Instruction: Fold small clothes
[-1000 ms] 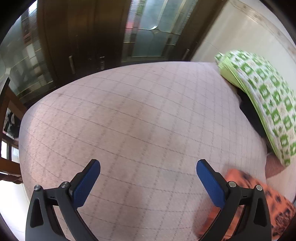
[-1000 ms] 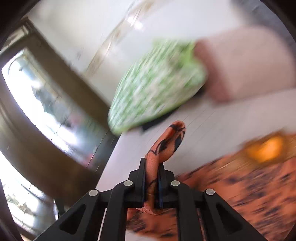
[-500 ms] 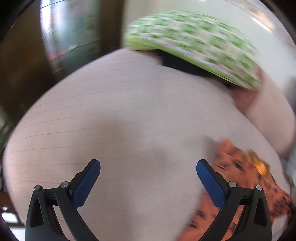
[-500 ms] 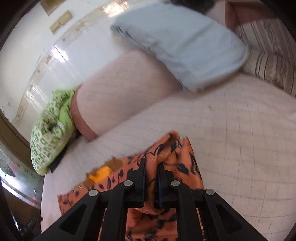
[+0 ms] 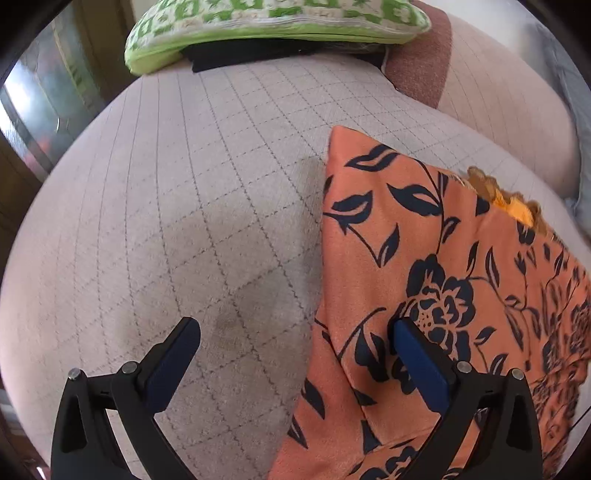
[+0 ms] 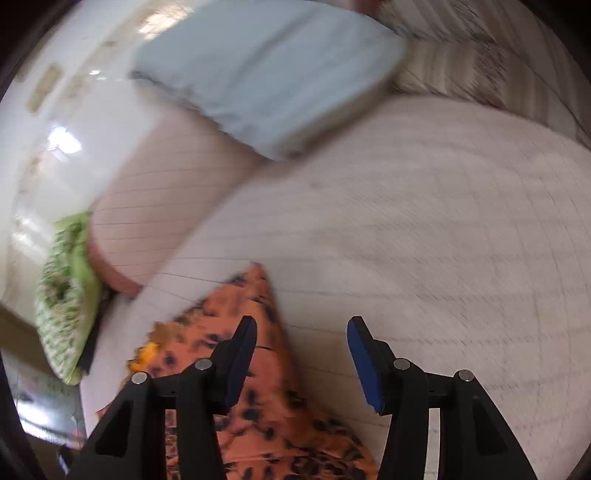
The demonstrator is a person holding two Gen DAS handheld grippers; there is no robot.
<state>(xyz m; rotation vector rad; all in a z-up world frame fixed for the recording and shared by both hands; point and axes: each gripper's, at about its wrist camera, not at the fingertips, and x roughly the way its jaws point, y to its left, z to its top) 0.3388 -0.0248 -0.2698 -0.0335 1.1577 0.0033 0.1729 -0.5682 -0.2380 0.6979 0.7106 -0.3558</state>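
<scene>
Left wrist view: orange floral garment [image 5: 436, 280] filled the right half of the frame, spread on the quilted bed cover [image 5: 207, 206], one corner pointing to the upper middle.
Garment axis: its straight left edge ran from that corner down to the bottom middle of the frame, roughly in line with my fingers.
Left gripper [image 5: 295, 354]: I had it wide open and holding nothing; the right finger sat over the cloth just inside that edge, the left finger over bare cover.
Key relation: the edge lay between the two left fingers, so I judged a close here would need a dip down and onto the fabric.
Right wrist view: blurred; the garment [image 6: 266, 398] sat lower left, tapering to a corner near frame centre.
Right gripper [image 6: 301, 354]: open, empty; left finger above the cloth's right edge, right finger over bare cover.
Nearer hand: I couldn't call it, both straddled an edge.
Pose: both grippers angled down at the bed.
Background: green patterned pillow [image 5: 273, 26] upper left, pale blue pillow [image 6: 266, 77] at the top of the right view.
</scene>
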